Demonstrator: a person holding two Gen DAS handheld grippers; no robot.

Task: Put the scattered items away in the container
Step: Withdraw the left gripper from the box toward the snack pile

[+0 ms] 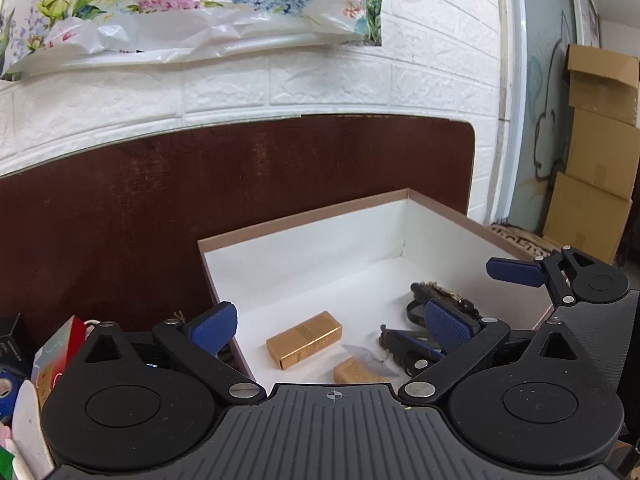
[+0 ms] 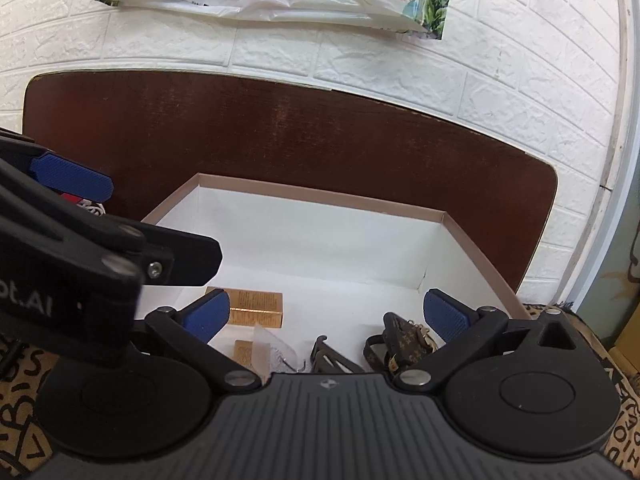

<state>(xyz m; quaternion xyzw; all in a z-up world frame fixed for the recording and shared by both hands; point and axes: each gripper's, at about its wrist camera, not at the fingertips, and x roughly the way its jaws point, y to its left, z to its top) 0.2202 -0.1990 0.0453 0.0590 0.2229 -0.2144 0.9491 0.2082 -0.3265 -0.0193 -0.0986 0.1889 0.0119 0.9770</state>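
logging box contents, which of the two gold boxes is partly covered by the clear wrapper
The smaller gold box, nearest the left claw: the clear wrapper lies over its corner. The bigger gold box lies bare.

The open cardboard box (image 1: 304,220) has a pinkish-brown rim and white inside. It holds a shiny gold rectangular carton (image 1: 305,339) and a brown monogram-patterned pouch (image 2: 404,340) (tan motifs). The dark reddish-brown wooden bench (image 1: 160,200) carries it.

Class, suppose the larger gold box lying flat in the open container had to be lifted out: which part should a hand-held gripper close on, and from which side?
Probably from above, closing across the two long sides of the larger gold box near its middle. It lies flat on the floor of the container, with bare floor along both long sides.
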